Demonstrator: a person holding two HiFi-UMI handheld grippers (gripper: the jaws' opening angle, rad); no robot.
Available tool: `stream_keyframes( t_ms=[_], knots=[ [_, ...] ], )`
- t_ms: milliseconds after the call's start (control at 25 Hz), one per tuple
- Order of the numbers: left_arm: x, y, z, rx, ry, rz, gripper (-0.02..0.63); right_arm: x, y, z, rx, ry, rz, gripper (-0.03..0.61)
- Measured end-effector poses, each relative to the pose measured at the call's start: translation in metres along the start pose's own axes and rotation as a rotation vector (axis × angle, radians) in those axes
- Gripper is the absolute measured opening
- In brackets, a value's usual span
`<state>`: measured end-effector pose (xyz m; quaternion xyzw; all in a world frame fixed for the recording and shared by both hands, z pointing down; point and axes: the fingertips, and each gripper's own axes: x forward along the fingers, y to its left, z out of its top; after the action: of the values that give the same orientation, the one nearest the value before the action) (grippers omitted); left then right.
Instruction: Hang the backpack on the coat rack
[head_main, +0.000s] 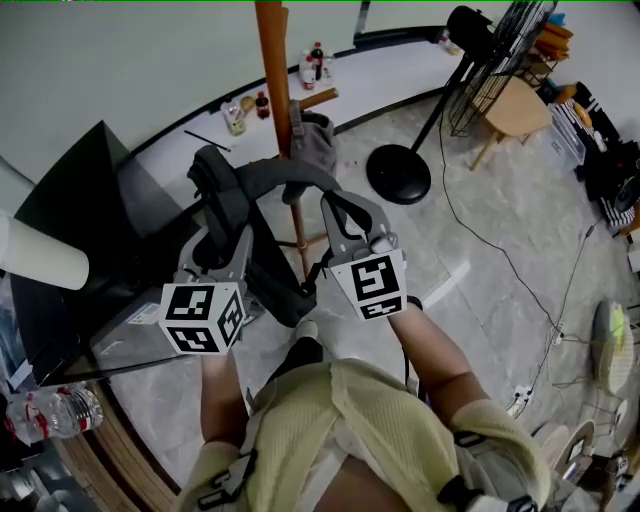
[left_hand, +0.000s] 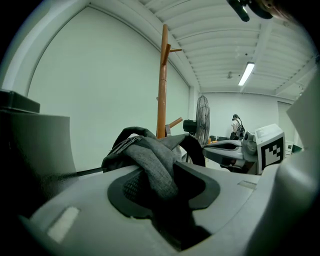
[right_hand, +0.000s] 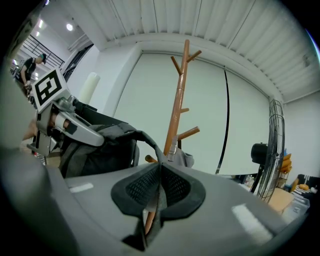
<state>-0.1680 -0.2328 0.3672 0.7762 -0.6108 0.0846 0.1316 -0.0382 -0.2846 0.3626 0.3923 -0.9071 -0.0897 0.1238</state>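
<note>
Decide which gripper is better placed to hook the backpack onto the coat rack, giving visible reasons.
Probably the right gripper: it pinches a thin strap of the backpack, with the coat rack straight ahead. The left gripper clamps bulkier fabric.

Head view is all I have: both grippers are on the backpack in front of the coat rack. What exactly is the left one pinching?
Observer: In its own view, the left gripper has its fingers closed on a thick fold of the backpack, in grey fabric.
Operator: And the right one?
Observer: The right gripper has its fingers shut on a thin strap that runs up to the bag.
Operator: Your view cuts off the rack's top. Are any pegs free?
Observer: The right gripper view shows the coat rack with bare pegs near its top. A grey cloth hangs on it lower down.
</note>
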Motion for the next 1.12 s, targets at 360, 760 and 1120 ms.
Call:
stream_keyframes(
  t_ms=[360,760,1120],
  knots=[
    [0.035,0.023,-0.007,-0.017,0.027,-0.005,0.153,0.035,-0.009,-0.007,0.005,0.028,-0.018,0.02],
    [0.066,0.041,-0.022,-0.05,0.058,-0.018,0.153,0.056,-0.01,-0.005,-0.012,0.033,-0.03,0.02],
    [0.086,0.048,-0.049,-0.06,0.093,-0.015,0.153,0.067,0.0,-0.015,-0.042,0.054,-0.029,0.02]
  ],
)
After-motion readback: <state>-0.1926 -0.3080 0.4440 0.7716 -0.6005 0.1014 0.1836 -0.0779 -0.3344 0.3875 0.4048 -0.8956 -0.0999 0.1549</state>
